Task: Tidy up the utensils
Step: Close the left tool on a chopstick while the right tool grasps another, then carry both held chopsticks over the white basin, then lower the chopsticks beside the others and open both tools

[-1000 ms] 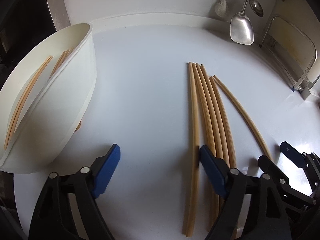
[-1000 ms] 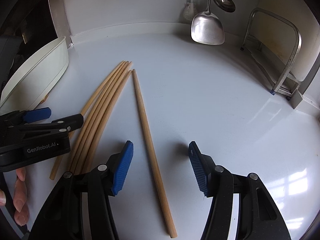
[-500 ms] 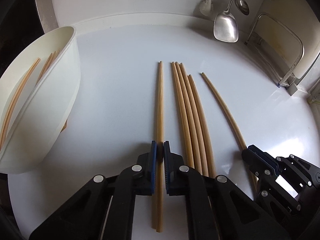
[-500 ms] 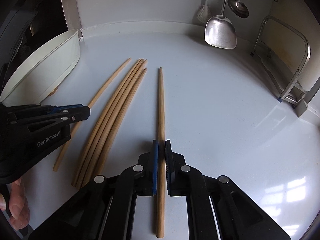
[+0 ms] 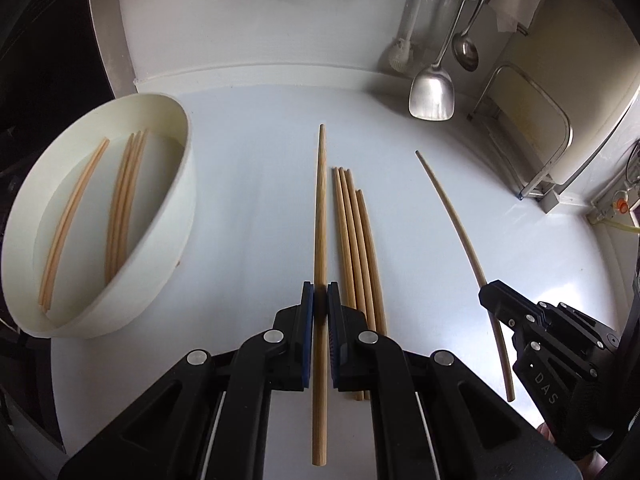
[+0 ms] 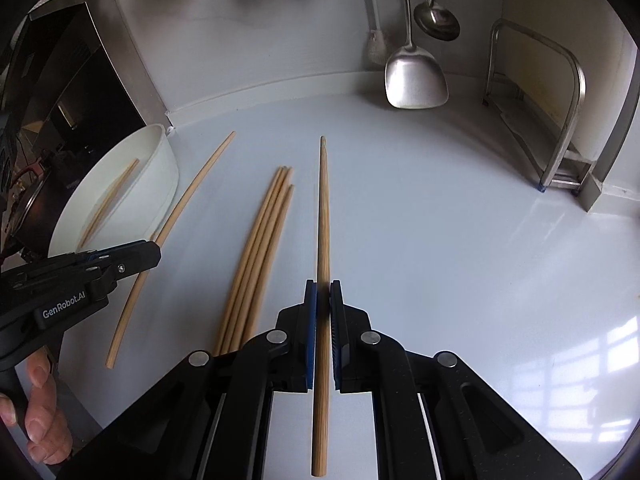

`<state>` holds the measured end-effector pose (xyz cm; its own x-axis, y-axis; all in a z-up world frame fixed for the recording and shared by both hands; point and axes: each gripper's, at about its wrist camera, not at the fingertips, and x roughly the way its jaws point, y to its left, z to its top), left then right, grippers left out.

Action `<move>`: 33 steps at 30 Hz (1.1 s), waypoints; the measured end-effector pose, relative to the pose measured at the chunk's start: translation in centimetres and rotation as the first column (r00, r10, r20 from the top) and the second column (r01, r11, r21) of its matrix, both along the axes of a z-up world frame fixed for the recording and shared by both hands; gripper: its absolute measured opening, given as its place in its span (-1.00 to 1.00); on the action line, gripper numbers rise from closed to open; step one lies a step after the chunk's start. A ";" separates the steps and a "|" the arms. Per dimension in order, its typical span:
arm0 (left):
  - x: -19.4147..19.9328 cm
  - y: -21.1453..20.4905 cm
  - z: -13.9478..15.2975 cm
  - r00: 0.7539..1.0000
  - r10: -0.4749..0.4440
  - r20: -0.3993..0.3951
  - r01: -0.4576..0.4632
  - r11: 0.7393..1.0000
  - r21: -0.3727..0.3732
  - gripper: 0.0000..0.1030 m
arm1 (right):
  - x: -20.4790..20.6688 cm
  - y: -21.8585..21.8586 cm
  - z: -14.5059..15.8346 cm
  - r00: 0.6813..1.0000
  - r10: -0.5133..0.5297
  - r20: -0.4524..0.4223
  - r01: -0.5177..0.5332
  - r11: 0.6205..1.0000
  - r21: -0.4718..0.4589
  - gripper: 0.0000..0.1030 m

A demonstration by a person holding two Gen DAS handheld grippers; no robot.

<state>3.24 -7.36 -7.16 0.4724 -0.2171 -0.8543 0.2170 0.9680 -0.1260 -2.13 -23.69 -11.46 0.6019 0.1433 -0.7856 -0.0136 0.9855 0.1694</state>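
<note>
My left gripper (image 5: 320,307) is shut on one wooden chopstick (image 5: 320,220) and holds it above the white counter. My right gripper (image 6: 323,300) is shut on another chopstick (image 6: 323,216), also lifted. That one shows in the left wrist view (image 5: 452,216) held by the right gripper (image 5: 490,292). The left gripper (image 6: 154,251) and its chopstick (image 6: 188,192) show in the right wrist view. Several loose chopsticks (image 5: 354,240) lie in a bundle on the counter between the two, also in the right wrist view (image 6: 260,240). A white bowl (image 5: 168,232) at the left holds several chopsticks (image 5: 124,200).
A steel spatula (image 5: 432,92) and a ladle (image 5: 466,54) hang on the back wall at the right. A metal rack (image 6: 560,120) stands at the far right. A dark appliance (image 6: 72,92) stands behind the bowl (image 6: 160,168). The counter (image 6: 440,220) runs bare to the right.
Both grippers closed on a chopstick each and lifted them off the counter. The left one's chopstick has left the bundle. The views have risen and tilted upward.
</note>
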 end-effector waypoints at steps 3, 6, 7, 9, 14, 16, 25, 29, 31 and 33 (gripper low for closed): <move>-0.2 1.9 2.3 0.999 0.027 0.032 -0.027 1.000 -0.007 -0.86 | 0.4 1.6 2.4 0.999 0.036 0.031 -0.035 0.999 -0.013 -0.88; 0.2 4.8 4.1 0.996 0.061 0.060 -0.061 0.998 -0.012 -0.86 | 1.4 4.3 4.9 0.995 0.081 0.062 -0.080 0.997 -0.011 -0.87; 0.4 6.0 4.6 0.995 0.074 0.068 -0.074 0.997 -0.011 -0.86 | 1.9 5.4 5.6 0.993 0.095 0.072 -0.094 0.996 -0.010 -0.87; 1.2 9.0 5.1 0.991 0.104 0.080 -0.104 0.995 -0.007 -0.85 | 2.9 8.0 6.6 0.988 0.124 0.089 -0.125 0.992 -0.001 -0.88; 4.0 16.7 4.6 0.984 0.166 0.066 -0.167 0.986 0.016 -0.85 | 6.7 15.6 7.4 0.978 0.186 0.094 -0.189 0.982 0.018 -0.87; 5.1 19.3 3.7 0.982 0.182 0.051 -0.184 0.983 0.030 -0.85 | 8.4 18.6 6.8 0.975 0.209 0.070 -0.212 0.977 0.036 -0.87; 9.7 25.2 -0.8 0.987 0.152 -0.058 -0.149 0.987 0.063 -0.85 | 14.1 27.0 2.8 0.975 0.211 -0.075 -0.209 0.978 0.023 -0.88; 11.0 25.5 -2.1 0.988 0.123 -0.097 -0.117 0.991 0.064 -0.85 | 15.7 28.0 0.9 0.972 0.181 -0.147 -0.178 0.983 0.032 -0.87; 11.5 25.7 -2.7 0.988 0.109 -0.113 -0.103 0.993 0.062 -0.85 | 16.2 28.1 0.1 0.970 0.166 -0.177 -0.162 0.986 0.032 -0.87; 11.9 25.7 -3.2 0.987 0.100 -0.125 -0.093 0.994 0.062 -0.85 | 16.6 28.3 -0.5 0.967 0.152 -0.206 -0.148 0.988 0.035 -0.87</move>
